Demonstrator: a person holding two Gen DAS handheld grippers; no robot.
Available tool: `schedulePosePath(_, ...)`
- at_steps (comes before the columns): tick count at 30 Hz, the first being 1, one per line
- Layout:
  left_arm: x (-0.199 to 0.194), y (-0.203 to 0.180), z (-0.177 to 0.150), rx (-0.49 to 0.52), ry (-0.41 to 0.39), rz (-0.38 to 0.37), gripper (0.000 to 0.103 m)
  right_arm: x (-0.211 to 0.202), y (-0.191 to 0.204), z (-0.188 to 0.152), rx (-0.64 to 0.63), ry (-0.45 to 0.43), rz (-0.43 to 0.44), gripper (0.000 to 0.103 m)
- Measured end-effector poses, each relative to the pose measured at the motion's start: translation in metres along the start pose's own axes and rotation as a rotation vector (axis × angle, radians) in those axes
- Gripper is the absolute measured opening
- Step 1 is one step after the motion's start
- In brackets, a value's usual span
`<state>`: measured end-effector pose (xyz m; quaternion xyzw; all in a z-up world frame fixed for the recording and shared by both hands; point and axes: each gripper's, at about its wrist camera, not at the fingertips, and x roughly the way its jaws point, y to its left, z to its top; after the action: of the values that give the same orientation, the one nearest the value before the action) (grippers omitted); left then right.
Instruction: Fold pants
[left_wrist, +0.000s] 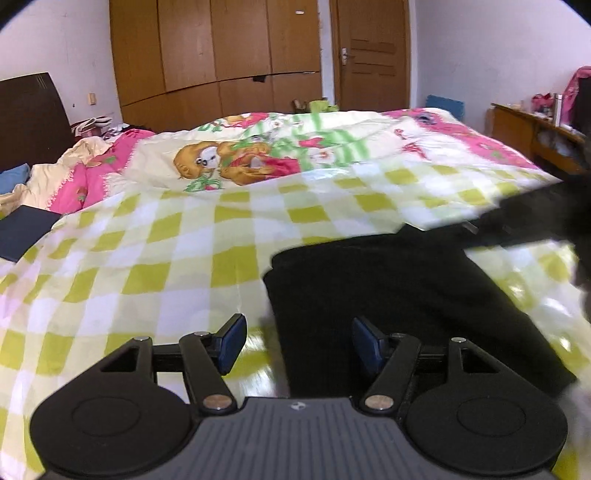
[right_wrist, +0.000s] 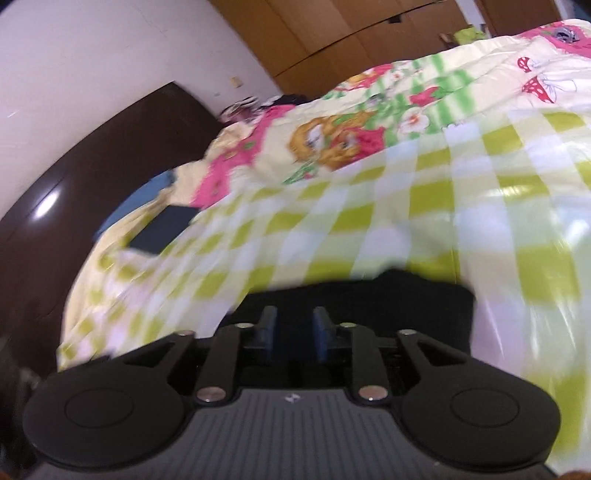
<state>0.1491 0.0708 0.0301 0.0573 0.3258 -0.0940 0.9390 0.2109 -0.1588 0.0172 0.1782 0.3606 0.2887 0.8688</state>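
Note:
The black pants (left_wrist: 399, 295) lie on the green-and-white checked sheet (left_wrist: 155, 258) of a bed. In the left wrist view my left gripper (left_wrist: 298, 341) is open and empty, low over the sheet at the pants' left edge, the right finger over the black cloth. In the right wrist view, which is blurred, my right gripper (right_wrist: 294, 329) hovers over the pants (right_wrist: 406, 299). Its jaws stand partly open with a narrow gap and I see no cloth between the pads. A dark blurred shape at the far right of the left wrist view (left_wrist: 535, 218) reaches over the pants.
A cartoon-print quilt (left_wrist: 258, 147) is bunched at the back of the bed. A dark flat book (left_wrist: 22, 230) lies at the left near a pink-and-cream cover. A dark headboard (right_wrist: 74, 177), wooden wardrobe (left_wrist: 221, 48), door and a side table (left_wrist: 535, 129) surround the bed.

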Motion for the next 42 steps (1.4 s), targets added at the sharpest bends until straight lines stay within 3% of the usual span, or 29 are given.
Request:
schedulePosePath(4,-0.004,-0.016,-0.026,0.087,0.069,0.051,0.077,-0.015,0.017,-0.05,-0.12,0.148,-0.105,0.031)
schedulePosePath(6,-0.007,-0.014,-0.03,0.066,0.09,0.043,0.077,-0.017,0.012,-0.065,-0.105,0.172,-0.135,0.029)
schedulePosePath(11,-0.039,-0.003,-0.026,0.043,0.059,0.084,0.076,-0.049,0.03,-0.066,-0.076,0.056,-0.123,0.034)
schedulePosePath(14,-0.045,-0.002,-0.035,0.037,0.078,0.088,0.076,-0.036,0.032,-0.08,-0.103,0.113,-0.221,0.041)
schedulePosePath(18,-0.041,-0.008,-0.052,0.034,0.132,0.104,0.076,-0.045,0.035,-0.083,-0.058,0.104,-0.217,0.042)
schedulePosePath(23,-0.067,-0.012,-0.064,-0.015,0.101,0.066,0.075,-0.067,0.04,-0.085,-0.026,0.034,-0.202,0.043)
schedulePosePath(30,-0.084,-0.036,-0.074,-0.064,0.06,0.032,0.075,-0.08,0.047,-0.121,0.036,0.006,-0.195,0.044)
schedulePosePath(42,-0.089,-0.072,-0.085,-0.013,0.083,0.03,0.076,-0.091,0.048,-0.149,0.102,-0.013,-0.235,0.044)
